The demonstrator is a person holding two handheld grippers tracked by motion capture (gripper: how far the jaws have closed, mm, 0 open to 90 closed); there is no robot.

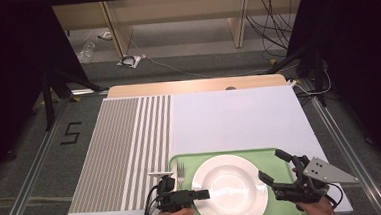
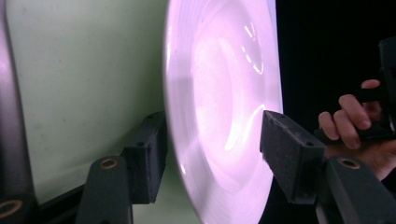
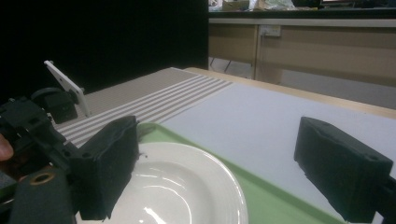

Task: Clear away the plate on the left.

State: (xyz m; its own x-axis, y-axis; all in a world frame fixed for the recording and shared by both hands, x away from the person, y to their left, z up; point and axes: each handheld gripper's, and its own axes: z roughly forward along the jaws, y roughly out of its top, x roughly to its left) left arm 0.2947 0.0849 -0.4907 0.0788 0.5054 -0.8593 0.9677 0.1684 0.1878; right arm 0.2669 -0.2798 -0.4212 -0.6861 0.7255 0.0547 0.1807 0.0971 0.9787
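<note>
Left gripper (image 1: 202,193) jaws straddle plate (image 1: 229,188) rim, ungripped; right gripper (image 1: 275,167) released, right of plate on tray (image 1: 276,157).

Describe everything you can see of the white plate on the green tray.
The white plate is round and glossy, ceramic by its look, with a broad rim and a shallow sunken centre that catches glare. It is empty and lies flat on the green tray, just right of a fork. The left gripper reaches over its left rim; in the left gripper view the jaws straddle the rim, one on each side, with gaps visible. The right gripper stands open by its right edge, apart from it.
</note>
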